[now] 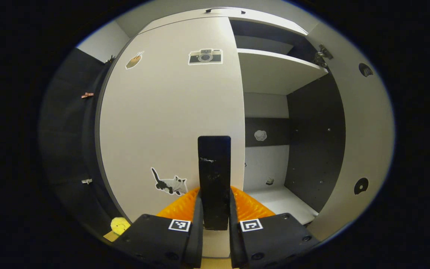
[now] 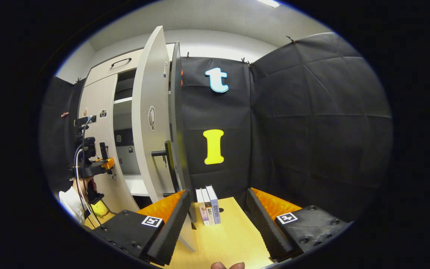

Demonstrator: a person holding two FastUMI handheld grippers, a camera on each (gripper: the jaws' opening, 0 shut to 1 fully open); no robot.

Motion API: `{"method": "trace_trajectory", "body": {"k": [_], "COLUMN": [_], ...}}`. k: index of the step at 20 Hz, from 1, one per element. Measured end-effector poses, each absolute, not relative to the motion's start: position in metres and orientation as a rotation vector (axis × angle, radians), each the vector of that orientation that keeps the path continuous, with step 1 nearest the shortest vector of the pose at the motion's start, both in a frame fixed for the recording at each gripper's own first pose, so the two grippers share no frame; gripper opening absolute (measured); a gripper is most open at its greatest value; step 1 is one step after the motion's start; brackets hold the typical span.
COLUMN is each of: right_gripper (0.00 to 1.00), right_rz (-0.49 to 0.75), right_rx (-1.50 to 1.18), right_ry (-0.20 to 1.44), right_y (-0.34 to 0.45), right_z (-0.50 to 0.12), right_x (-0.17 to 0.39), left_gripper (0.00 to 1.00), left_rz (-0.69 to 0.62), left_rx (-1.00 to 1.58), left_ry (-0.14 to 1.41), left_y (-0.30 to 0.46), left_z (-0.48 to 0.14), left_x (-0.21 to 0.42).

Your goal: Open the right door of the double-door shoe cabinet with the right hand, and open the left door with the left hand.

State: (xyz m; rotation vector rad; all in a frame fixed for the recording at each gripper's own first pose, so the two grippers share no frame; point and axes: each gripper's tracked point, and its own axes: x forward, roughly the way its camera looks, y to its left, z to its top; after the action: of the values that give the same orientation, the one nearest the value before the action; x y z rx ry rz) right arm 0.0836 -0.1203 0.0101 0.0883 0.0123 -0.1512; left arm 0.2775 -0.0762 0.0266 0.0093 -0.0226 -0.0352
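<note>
White cabinet (image 1: 170,112) | right door (image 2: 146,123) open | shelves (image 1: 274,69) bare

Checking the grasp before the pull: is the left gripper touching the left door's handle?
Touching: in the left gripper view, both fingers press the black handle between them.

I am facing a booth walled in black cloth (image 2: 312,123), hanging in quilted panels and clipped along its top edge. Above the cloth a pale wall (image 2: 222,45) is showing, meeting a light ceiling where a lamp (image 2: 271,3) is glowing. Below the cloth a light wooden tabletop (image 2: 226,239) is lying, with three books (image 2: 208,205) standing against the cloth.
</note>
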Motion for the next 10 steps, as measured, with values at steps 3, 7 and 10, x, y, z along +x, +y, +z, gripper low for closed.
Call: {"method": "trace_trajectory", "body": {"k": [3,7,10], "right_gripper": [0.95,0.95,0.95], "right_rz": [-0.139,-0.128,-0.118], "right_rx": [0.075,0.077,0.100], "right_ry": [0.008,-0.007,-0.009], "right_y": [-0.116,-0.112,-0.104], "right_z": [0.012,0.017,0.016], "right_x": [0.075,0.069,0.060], "left_gripper": [0.23,0.19,0.19], "left_rz": [-0.041,-0.068,-0.093], "left_rx": [-0.027,-0.040,-0.048], "left_ry": [-0.013,0.012,0.023], "left_y": [-0.075,-0.070,-0.058], "left_z": [0.027,0.024,0.022], "left_x": [0.274,0.252,0.222]}}
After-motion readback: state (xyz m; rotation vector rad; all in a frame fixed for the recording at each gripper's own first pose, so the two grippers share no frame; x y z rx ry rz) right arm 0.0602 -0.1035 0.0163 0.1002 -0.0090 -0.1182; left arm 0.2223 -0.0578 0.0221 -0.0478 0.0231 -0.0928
